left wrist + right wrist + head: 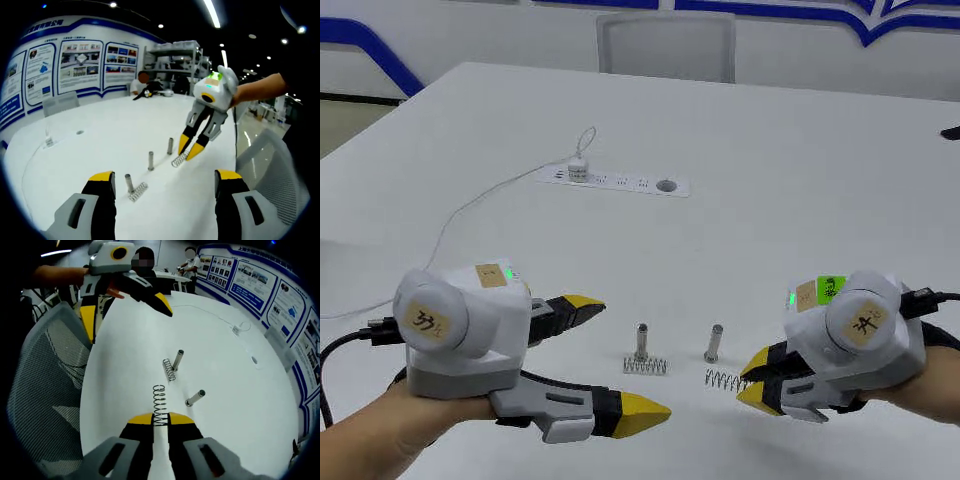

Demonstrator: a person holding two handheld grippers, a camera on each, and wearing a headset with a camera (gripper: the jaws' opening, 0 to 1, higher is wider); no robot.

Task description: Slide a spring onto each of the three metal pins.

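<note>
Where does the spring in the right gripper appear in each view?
Head view: the held spring is low and right of centre, at the tips of the right gripper.
Left gripper view: held spring at centre, under the right gripper.
Right gripper view: held spring low centre, rising from shut jaws.
Shared landmark: the loose spring beside a pin.

**Three bare pins, one spring loose, one spring gripped**

Three short silver metal pins stand upright in a row on the white table. In the left gripper view they are the near pin (129, 182), the middle pin (150, 161) and the far pin (170, 146). All three shafts are bare. A small coiled steel-wire spring (645, 366) lies flat on its side just beside the near pin's foot. A second coiled steel-wire spring (159, 400) is pinched at one end between the closed jaws of the right gripper (159, 416). The rest of its coil sticks straight out in front.
</note>
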